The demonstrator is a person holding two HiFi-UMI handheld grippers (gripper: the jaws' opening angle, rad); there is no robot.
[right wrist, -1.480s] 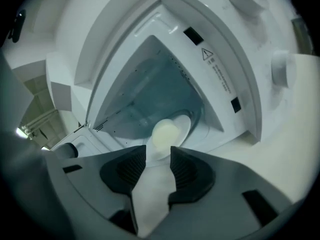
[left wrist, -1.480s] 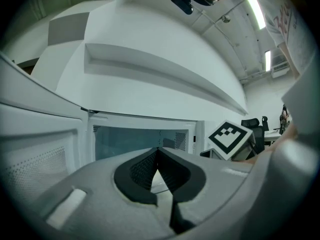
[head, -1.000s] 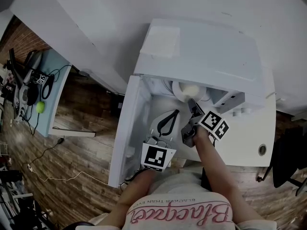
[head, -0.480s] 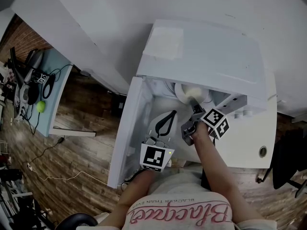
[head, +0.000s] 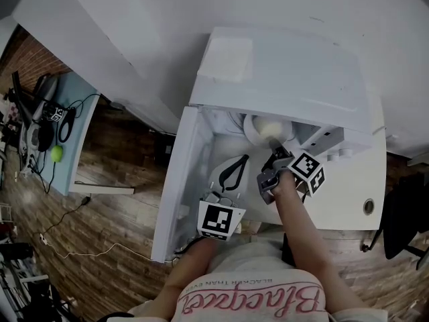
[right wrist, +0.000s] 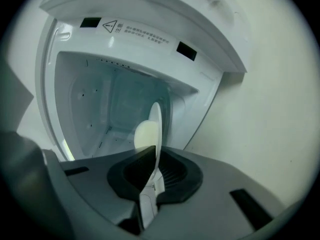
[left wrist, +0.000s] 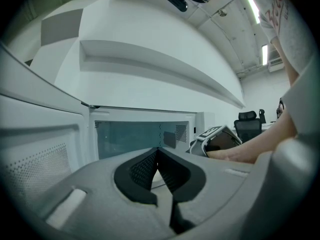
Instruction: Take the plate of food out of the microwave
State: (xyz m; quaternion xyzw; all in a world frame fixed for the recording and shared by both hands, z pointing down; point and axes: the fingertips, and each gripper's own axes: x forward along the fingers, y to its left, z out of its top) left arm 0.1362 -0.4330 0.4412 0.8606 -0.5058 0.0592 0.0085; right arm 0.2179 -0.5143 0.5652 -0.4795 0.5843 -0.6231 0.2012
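The plate (right wrist: 156, 116) sits inside the microwave (head: 281, 72) cavity, straight ahead of our right tongs (head: 274, 153), its near rim between the jaws. Those tongs have just been closing and now pinch that rim. The pale food (right wrist: 142, 134) is mounded just beyond the jaws, untouched. The tongs sit rolled, one jaw over the rim and one under, probably so the plate stays level on the pull-out. Our left tongs (left wrist: 158, 156) are closed on nothing, parked just left of the right ones at the cavity mouth, seemingly to stay clear of the exit path. The open door (head: 175, 180) hangs further left of them. Plate not out yet.
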